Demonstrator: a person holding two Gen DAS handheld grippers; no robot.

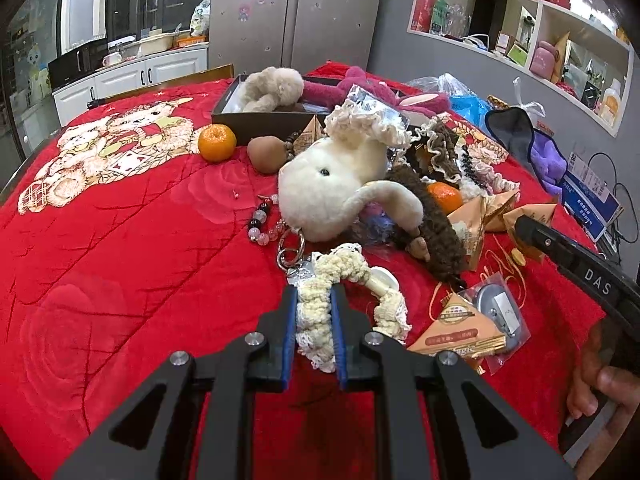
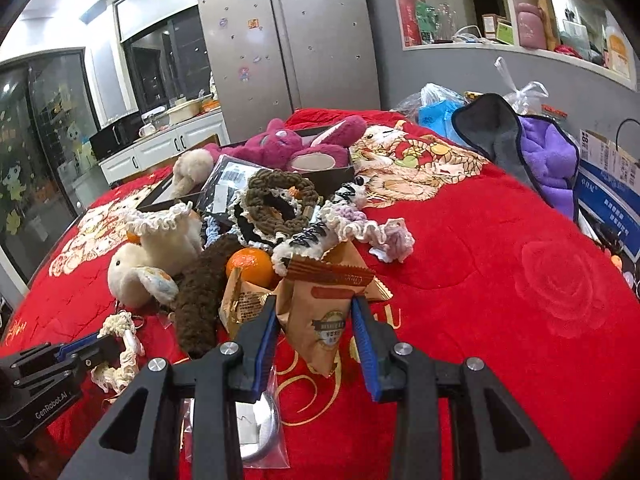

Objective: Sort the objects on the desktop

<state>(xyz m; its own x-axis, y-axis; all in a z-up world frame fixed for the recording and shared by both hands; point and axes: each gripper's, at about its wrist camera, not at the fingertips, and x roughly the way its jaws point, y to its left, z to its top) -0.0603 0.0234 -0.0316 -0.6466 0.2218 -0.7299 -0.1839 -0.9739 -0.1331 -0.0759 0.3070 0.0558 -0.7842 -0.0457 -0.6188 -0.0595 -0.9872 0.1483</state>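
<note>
The left gripper (image 1: 314,320) is closed on the soft, light cream scrunchie (image 1: 320,304) at 6 o'clock of the white plush (image 1: 320,184), while the right gripper (image 2: 316,332) pinches the crinkly snack packet (image 2: 320,320) (easily crushed) at its middle.

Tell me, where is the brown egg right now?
In the left wrist view the egg lies on the red blanket, between the orange on its left and the white plush, before the dark box.
</note>
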